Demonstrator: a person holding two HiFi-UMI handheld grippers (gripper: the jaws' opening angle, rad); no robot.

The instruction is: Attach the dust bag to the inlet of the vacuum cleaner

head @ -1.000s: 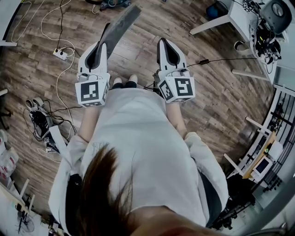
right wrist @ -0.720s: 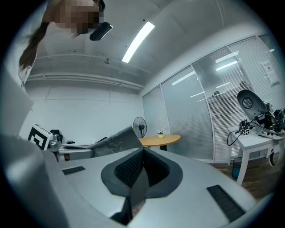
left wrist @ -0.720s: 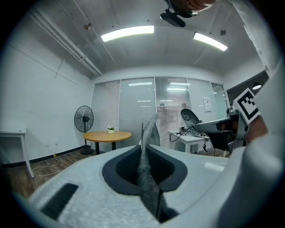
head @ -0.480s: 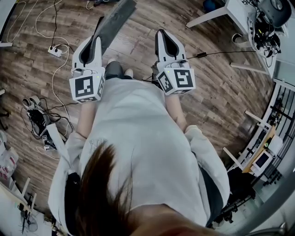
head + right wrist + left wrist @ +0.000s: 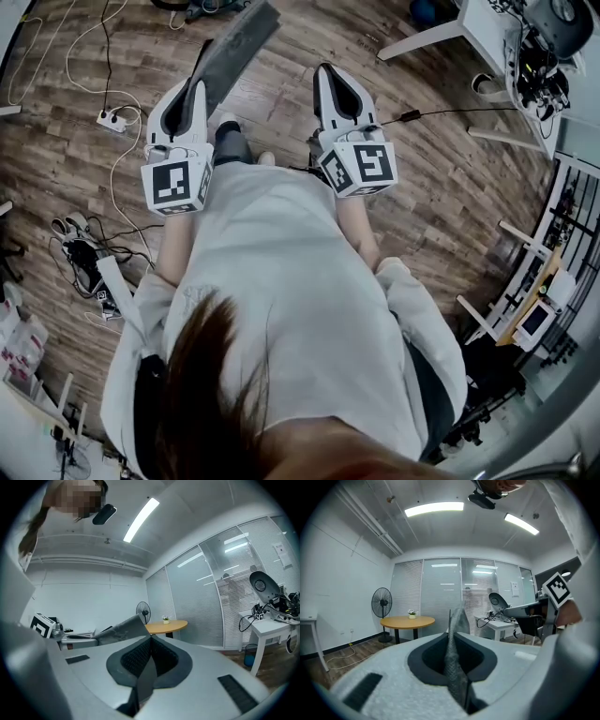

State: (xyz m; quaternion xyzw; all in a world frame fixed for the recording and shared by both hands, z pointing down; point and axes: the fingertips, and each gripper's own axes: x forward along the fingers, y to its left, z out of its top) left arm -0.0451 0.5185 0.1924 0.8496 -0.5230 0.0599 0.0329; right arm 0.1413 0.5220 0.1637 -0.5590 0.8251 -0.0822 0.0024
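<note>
Both jaws of my left hand-held gripper [image 5: 199, 89] pinch the near end of the grey dust bag [image 5: 236, 49], which reaches far out past the tips. To its right, apart from the bag, my right hand-held gripper [image 5: 330, 75] is closed on nothing, above the wood floor [image 5: 422, 206].
</note>
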